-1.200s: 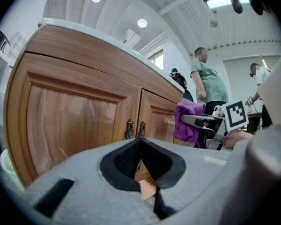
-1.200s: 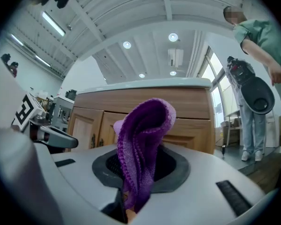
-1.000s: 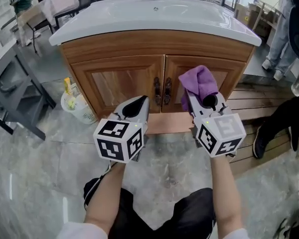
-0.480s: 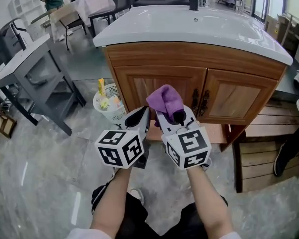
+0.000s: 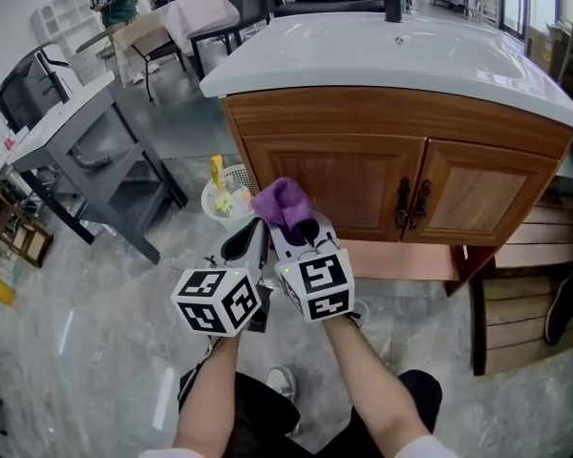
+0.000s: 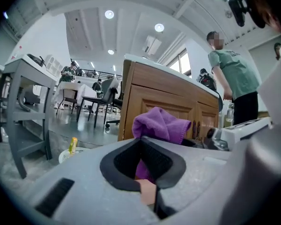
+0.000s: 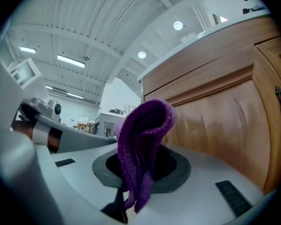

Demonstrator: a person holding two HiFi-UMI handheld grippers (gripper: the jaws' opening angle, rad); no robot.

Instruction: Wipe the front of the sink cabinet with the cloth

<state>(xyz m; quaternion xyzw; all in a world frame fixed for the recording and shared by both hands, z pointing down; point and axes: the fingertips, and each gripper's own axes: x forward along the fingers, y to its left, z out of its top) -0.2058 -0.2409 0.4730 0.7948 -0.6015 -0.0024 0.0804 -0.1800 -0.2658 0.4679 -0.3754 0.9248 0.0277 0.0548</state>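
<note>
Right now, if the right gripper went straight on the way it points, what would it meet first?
Probably the sink cabinet's left door, near its outer edge, the purple cloth touching first; depth is unclear.

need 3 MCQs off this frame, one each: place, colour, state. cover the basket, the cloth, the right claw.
1. Where does the white basket stand?
A) on the sink top
B) on the floor beside the cabinet
C) inside the cabinet

2. What colour is the cloth?
A) yellow
B) white
C) purple

3. What is the right claw doing?
A) shut on the cloth
B) open and empty
C) gripping a door handle

Answers:
1 B, the head view shows it on the floor next to the cabinet's side.
2 C, it reads purple in all three views.
3 A, the right gripper view shows the cloth pinched between its jaws, clear of the doors.
</note>
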